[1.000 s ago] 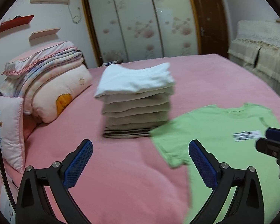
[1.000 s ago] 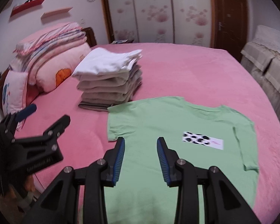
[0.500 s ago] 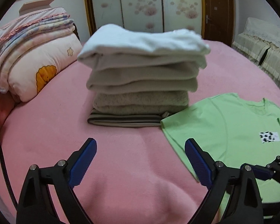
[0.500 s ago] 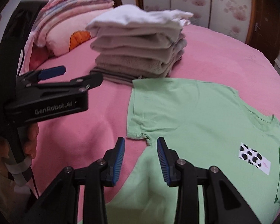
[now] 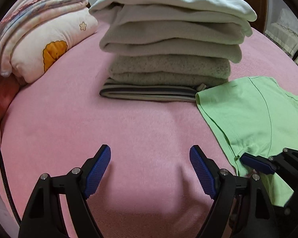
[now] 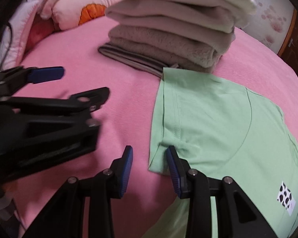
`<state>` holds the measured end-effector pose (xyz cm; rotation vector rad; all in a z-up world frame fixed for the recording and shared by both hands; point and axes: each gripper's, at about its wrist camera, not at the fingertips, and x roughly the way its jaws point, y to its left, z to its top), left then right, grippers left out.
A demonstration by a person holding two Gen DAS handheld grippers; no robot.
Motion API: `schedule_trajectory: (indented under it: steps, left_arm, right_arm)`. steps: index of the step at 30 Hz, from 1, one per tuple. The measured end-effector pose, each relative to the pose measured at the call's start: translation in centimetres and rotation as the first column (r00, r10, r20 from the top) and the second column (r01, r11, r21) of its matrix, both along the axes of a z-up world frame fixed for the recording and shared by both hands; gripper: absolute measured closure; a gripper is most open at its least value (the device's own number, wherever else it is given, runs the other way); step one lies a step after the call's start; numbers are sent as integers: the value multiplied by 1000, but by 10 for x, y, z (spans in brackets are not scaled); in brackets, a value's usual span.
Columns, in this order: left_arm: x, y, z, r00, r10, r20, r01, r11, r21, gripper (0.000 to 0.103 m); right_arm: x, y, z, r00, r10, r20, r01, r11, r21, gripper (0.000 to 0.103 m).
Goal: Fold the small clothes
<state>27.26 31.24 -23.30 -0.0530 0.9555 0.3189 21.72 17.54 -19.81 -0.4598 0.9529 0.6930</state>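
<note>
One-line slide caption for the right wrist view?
Open right gripper straddles the sleeve hem of a flat green T-shirt on the pink bed, beside a folded stack.

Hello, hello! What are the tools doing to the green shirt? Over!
Left tool open over bare blanket. Right tool open, straddling green shirt sleeve edge, no grip yet. Folded stack touches far sleeve corner.

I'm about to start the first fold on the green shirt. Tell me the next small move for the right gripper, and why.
Probably ease the right gripper slightly forward and close it on the green T-shirt's sleeve. Its fingers are open and straddle the sleeve's hem corner, with the right finger resting on the cloth. The left gripper is open over bare pink bedspread, beside the shirt.
</note>
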Motion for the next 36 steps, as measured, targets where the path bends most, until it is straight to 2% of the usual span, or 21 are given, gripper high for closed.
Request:
schedule_trajectory:
  steps: [2, 3, 4, 6, 11, 14, 16, 19, 21, 23, 25, 32, 36]
  left_arm:
    - [0, -2, -1, 1000, -5, -5, 5, 1000, 5, 22]
    - [0, -3, -2, 1000, -6, -5, 6, 1000, 7, 22]
    - [0, -5, -2, 1000, -8, -4, 8, 1000, 5, 22]
    - [-1, -8, 2, 1000, -9, -1, 9, 1000, -3, 22]
    - [-5, -20, 16, 999, -20, 28, 21, 1000, -14, 23]
    - [-7, -31, 30, 998, -36, 54, 37, 999, -15, 23]
    - [-7, -38, 36, 996, -51, 68, 53, 998, -16, 23]
    - [-3, -54, 41, 993, -90, 75, 92, 996, -11, 23]
    - [2, -62, 41, 991, -110, 70, 111, 994, -2, 23]
    - [7, -66, 38, 990, -129, 65, 130, 991, -12, 23]
    - [17, -62, 35, 989, -133, 58, 135, 990, -40, 23]
    - [60, -19, 11, 997, -73, 2, 72, 983, -166, 23]
    - [78, -7, -8, 997, -70, -15, 63, 959, -278, 25]
  right_arm:
    - [0, 2, -2, 1000, -7, 8, 8, 1000, -24, 73]
    - [0, 2, -2, 1000, -11, 22, 12, 999, -36, 82]
    - [1, 2, -3, 1000, -14, 27, 15, 999, -46, 87]
    - [5, -3, 0, 1000, -17, -7, 17, 1000, -12, 99]
    - [12, -31, 27, 997, -70, -41, 75, 990, 123, 100]
    - [25, -70, 44, 980, -170, -105, 192, 945, 263, 100]
    - [36, -105, 46, 949, -259, -180, 307, 890, 337, 100]
    - [48, -148, 36, 891, -352, -286, 442, 814, 376, 100]
    - [54, -167, 23, 860, -386, -333, 494, 793, 356, 100]
    - [55, -177, 15, 847, -392, -359, 507, 797, 327, 99]
    - [53, -178, 13, 852, -389, -351, 499, 806, 318, 98]
    - [47, -171, 26, 907, -331, -260, 407, 847, 341, 97]
    - [48, -166, 28, 922, -315, -226, 377, 864, 333, 97]
